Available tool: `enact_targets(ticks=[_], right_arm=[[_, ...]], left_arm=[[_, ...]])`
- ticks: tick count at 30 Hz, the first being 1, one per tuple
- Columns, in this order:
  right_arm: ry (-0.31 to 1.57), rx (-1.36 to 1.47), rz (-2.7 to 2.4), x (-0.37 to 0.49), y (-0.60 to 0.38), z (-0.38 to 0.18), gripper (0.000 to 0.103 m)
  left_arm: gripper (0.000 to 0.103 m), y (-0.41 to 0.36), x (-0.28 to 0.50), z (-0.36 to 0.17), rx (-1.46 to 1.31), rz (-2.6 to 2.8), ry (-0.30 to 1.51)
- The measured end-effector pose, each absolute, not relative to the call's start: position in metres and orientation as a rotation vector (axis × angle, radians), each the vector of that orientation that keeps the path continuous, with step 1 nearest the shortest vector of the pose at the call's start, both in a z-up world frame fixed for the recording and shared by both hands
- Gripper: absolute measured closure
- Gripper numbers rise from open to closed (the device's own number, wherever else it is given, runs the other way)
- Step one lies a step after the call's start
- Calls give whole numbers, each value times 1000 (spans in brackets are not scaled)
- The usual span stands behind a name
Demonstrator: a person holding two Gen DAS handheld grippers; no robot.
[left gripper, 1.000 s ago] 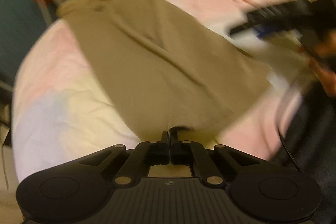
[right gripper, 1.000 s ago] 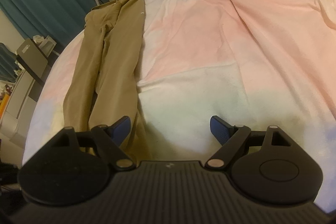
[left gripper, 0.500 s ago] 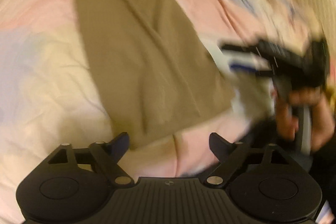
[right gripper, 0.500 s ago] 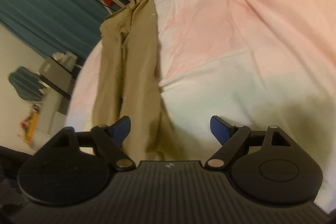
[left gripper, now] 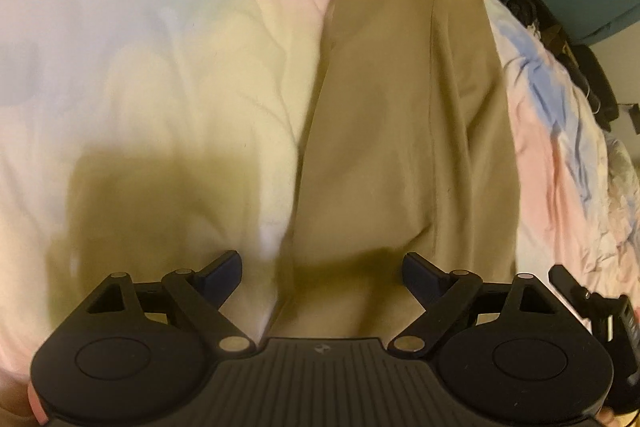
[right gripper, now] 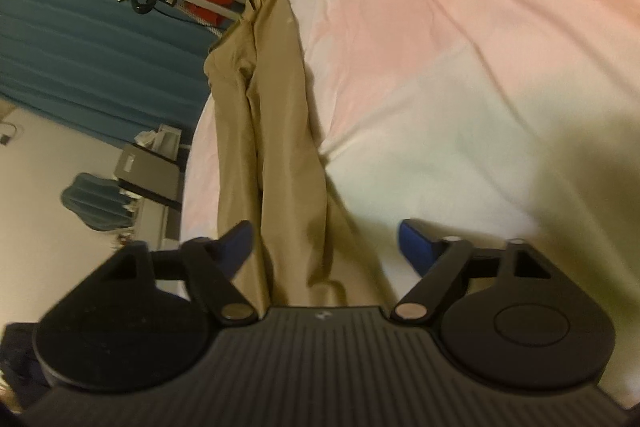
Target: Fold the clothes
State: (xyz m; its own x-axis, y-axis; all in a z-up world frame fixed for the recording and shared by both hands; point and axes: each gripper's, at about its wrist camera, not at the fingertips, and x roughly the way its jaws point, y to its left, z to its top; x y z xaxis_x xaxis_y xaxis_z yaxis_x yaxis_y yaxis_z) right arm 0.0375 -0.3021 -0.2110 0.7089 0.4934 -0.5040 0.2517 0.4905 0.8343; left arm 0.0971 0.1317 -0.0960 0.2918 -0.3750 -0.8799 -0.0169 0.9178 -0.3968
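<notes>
Long khaki cotton trousers laid lengthwise along pastel pink-and-blue bedsheet. Left gripper spread wide above their near end, pinching nothing. Right gripper just narrowing, also empty, straddling the cloth.

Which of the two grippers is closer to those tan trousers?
About equal. The left gripper is open over the trousers' near end; the right gripper is open over the same end, its jaws having just closed slightly. Neither grips them.
</notes>
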Motion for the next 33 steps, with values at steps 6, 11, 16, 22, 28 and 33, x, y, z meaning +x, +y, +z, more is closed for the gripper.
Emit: enact_targets(ticks=[6,11,16,22,28,33], right_arm=[[870,1128,215,36,-296,-220,28],[949,1103,266,34,-284,-222,41],[1012,1032,292,35,-273,-219,55],[1054,872,352,36,-251,-206,68],[984,855,289,29,-253,-192,91],[835,919,289,21,-274,-157,92]], left_arm=[[34,129,85,-95,-404,-306,1307],[65,123,75,-88,-403,-352,1314],[60,116,71,-85,-382,-361,1316],[58,103,66,-78,-317,-386,1287],[94,112,60,-65,-408,-391,1228],[96,134,52,-26,-656,-511,1090]])
